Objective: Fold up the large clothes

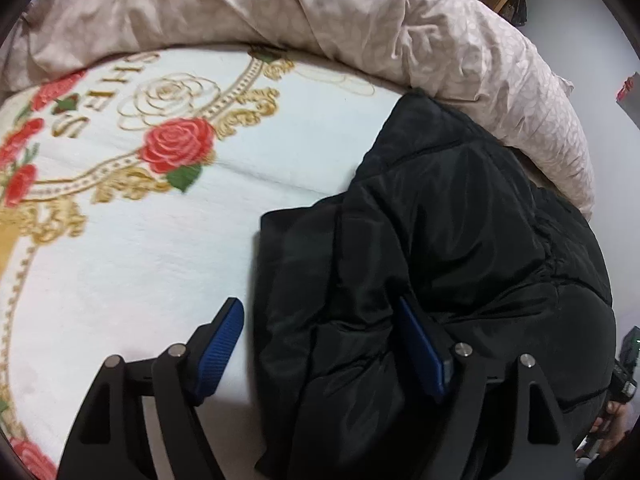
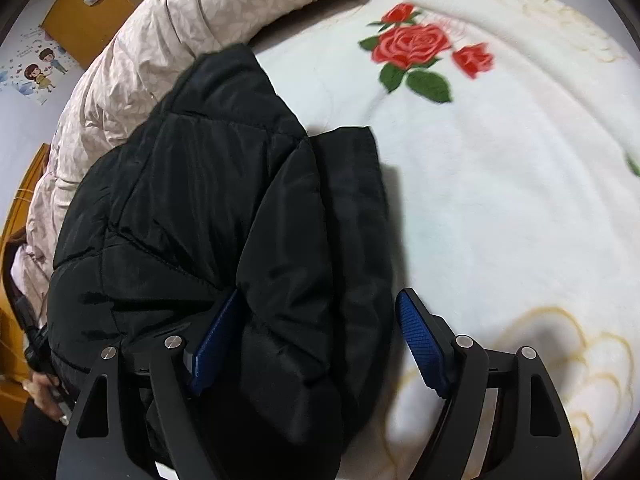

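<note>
The black padded nylon jacket [image 1: 440,264] lies partly folded on the white rose-printed blanket [image 1: 140,272]. Left gripper [image 1: 320,348] and right gripper [image 2: 320,344] are spread, straddling folds, gripping nothing. Next: clamp the edges.

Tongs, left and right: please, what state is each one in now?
Left tongs: open, straddling the black jacket's edge, not clamped.
Right tongs: open, straddling a fold of the black jacket, not clamped.
</note>
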Demonstrator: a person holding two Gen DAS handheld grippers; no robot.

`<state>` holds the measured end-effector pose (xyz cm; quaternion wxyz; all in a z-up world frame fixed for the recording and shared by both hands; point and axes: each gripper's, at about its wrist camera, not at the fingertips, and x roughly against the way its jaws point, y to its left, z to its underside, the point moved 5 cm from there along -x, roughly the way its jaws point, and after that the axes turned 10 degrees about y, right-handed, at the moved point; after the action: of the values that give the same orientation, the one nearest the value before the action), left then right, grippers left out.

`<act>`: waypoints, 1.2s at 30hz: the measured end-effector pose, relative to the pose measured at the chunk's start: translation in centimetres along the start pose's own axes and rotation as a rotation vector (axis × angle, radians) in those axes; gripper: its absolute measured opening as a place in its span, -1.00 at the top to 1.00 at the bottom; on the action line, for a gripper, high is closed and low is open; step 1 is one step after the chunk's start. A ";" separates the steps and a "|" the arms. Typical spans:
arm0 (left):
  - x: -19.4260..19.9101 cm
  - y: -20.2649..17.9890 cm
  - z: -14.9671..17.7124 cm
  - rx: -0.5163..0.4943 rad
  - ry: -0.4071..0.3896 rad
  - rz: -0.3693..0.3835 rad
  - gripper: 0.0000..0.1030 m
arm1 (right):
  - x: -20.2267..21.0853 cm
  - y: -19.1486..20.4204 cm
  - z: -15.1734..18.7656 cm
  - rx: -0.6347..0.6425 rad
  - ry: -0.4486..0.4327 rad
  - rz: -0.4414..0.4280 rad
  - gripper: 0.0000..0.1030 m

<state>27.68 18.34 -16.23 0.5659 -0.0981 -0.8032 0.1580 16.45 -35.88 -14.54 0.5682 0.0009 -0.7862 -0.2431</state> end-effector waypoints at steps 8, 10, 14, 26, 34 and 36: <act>-1.0 0.2 0.6 0.044 0.037 0.115 -0.61 | -2.0 0.6 -1.6 0.026 0.058 -0.069 -0.57; -1.0 -0.1 1.3 0.016 0.027 0.120 -0.61 | -1.9 0.6 -1.0 0.034 0.066 -0.085 -0.56; -1.8 -0.7 0.6 -0.009 0.040 0.124 -0.65 | -2.6 0.6 -1.4 0.039 0.084 -0.125 -0.53; 1.8 -3.5 0.2 -0.083 0.035 0.099 0.43 | -0.6 3.3 -2.0 0.066 0.047 -0.152 0.48; 10.2 -5.3 2.4 -0.095 -0.088 0.143 0.49 | 6.7 4.5 0.7 0.113 -0.045 -0.177 0.54; 11.0 -5.3 3.3 -0.091 -0.090 0.148 0.49 | 7.6 4.4 1.6 0.118 -0.052 -0.178 0.54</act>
<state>20.92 16.67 -5.66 0.5110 -0.1753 -0.8247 0.1671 13.58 -33.51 -6.46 0.5227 0.0980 -0.8104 -0.2459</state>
